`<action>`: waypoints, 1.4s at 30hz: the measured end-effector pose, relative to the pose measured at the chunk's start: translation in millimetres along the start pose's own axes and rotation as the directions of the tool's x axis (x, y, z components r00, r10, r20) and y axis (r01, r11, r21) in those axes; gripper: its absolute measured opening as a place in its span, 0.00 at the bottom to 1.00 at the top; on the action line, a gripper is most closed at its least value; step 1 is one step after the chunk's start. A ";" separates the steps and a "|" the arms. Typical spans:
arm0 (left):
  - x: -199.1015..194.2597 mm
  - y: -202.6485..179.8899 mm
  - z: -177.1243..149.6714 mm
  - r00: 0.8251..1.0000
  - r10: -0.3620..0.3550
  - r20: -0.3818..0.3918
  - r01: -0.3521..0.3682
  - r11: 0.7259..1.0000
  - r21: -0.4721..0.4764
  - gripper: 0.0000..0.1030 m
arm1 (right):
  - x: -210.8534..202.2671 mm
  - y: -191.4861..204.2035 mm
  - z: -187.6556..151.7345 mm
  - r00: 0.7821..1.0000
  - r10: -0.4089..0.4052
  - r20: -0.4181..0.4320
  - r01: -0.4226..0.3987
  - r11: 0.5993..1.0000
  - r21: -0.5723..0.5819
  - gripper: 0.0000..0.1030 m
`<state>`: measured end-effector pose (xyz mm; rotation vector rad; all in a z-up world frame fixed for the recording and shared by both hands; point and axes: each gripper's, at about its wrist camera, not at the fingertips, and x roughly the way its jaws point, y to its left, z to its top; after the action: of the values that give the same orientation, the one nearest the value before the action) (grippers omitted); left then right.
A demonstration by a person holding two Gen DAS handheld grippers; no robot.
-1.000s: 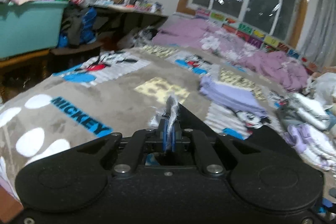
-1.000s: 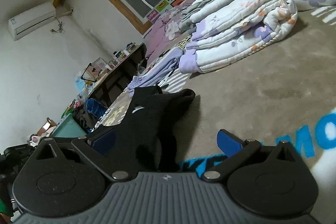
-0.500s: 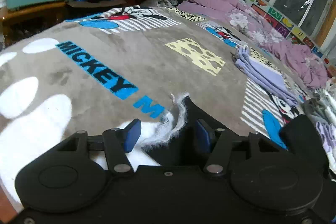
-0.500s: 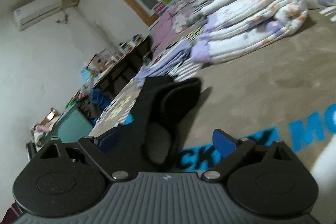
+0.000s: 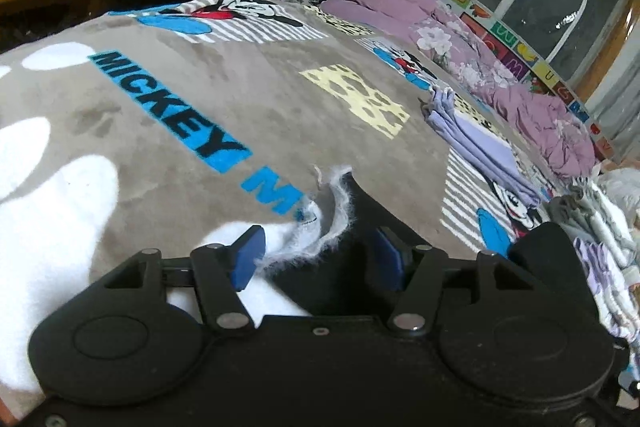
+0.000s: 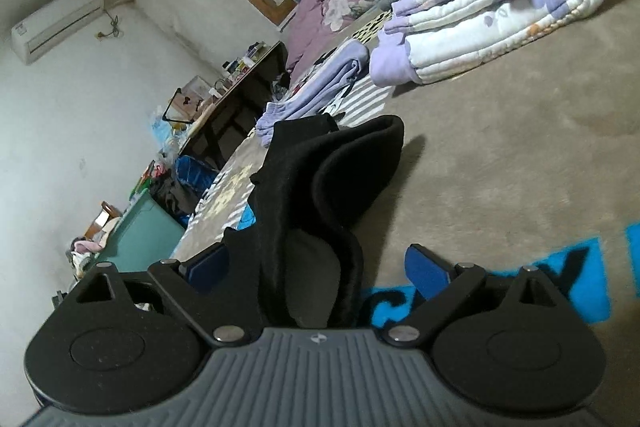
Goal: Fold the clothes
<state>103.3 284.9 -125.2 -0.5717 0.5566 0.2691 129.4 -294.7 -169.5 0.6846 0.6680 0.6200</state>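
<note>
on blanket [image 5: 248, 95]: left tool [image 5: 316, 259] now open, garment [image 5: 336, 267] released

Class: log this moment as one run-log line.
left gripper: open | right gripper: open | black garment: between both jaws, on Mickey blanket

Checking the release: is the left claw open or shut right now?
Open. The left claw has its blue pads spread apart, with the black garment and its fuzzy white edge lying loose between them on the Mickey blanket.

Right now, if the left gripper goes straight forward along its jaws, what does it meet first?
Probably the black garment with the white fleecy edge, which already lies between the open jaws of the left gripper. Beyond it is the grey Mickey blanket; depth is unclear.
</note>
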 end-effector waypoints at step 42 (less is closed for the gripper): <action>-53.3 -22.2 -14.7 0.993 0.067 0.101 -0.069 0.998 0.007 0.43 | -88.0 -44.7 -46.2 0.988 -0.012 0.151 -0.066 0.863 0.501 0.67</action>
<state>62.0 253.7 -95.7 -0.5262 0.4799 0.3573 53.7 -367.2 -199.3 1.2226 0.6866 0.4106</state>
